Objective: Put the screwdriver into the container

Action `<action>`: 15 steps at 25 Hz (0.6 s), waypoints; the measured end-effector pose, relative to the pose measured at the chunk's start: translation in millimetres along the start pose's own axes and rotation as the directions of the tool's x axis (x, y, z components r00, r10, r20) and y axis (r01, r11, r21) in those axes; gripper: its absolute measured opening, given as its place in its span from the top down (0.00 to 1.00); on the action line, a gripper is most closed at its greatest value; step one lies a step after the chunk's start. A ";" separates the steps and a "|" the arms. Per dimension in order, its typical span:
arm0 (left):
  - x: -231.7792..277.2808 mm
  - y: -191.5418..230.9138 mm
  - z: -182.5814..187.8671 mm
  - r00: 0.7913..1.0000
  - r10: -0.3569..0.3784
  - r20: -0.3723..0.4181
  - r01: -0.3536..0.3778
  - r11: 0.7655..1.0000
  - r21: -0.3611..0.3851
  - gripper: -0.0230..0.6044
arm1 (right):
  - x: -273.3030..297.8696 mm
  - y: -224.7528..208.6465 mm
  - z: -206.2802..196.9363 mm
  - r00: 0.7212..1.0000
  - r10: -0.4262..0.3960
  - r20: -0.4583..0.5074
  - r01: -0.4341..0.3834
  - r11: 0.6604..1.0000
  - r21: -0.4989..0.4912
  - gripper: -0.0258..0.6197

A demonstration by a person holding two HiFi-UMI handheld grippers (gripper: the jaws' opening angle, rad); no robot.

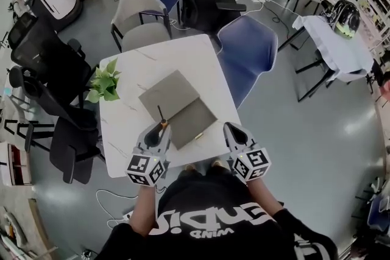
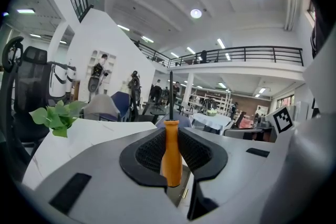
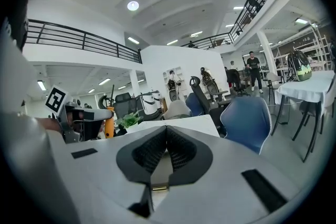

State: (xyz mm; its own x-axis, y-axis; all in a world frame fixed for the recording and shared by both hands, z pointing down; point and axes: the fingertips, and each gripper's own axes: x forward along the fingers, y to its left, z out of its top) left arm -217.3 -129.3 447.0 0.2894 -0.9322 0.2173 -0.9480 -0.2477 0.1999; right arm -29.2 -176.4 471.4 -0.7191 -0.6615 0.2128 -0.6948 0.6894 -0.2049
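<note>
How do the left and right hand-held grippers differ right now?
The left hand-held gripper is clamped on an orange-handled screwdriver, metal shaft pointing up; the right hand-held gripper is shut on nothing. The left one hangs at the flat grey container's near-left edge, the right one beside its right corner. Both carry marker cubes above the white table.

Bright orange handle, dark slim steel shaft: that's the screwdriver (image 2: 171, 157). Black ribbed pads (image 2: 149, 152) sit on the pale grey plastic left gripper (image 1: 159, 130), with black-and-white square markers on its cube (image 1: 146, 169). The flat taupe-grey box container (image 1: 177, 103) lies on the white, faintly veined tabletop (image 1: 131, 70). The leafy plant (image 1: 105, 83) is vivid green.
</note>
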 end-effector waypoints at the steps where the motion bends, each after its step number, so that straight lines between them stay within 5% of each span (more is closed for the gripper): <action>1: 2.3 -0.1 -1.0 1.000 -0.001 -0.005 0.001 1.000 -0.002 0.83 | 2.1 -1.4 0.9 1.000 0.006 -0.002 -0.007 1.000 -0.005 0.94; 15: 52.3 -1.5 -27.4 0.991 -0.048 -0.122 0.054 0.997 0.047 0.83 | 10.3 -27.7 2.3 0.999 0.046 0.011 -0.046 0.999 0.005 0.94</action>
State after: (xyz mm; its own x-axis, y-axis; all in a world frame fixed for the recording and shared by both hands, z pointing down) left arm -197.1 -170.5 484.3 0.3484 -0.8801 0.3226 -0.9362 -0.3096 0.1665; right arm -17.4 -202.9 477.1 -0.7506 -0.6321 0.1925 -0.6608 0.7178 -0.2195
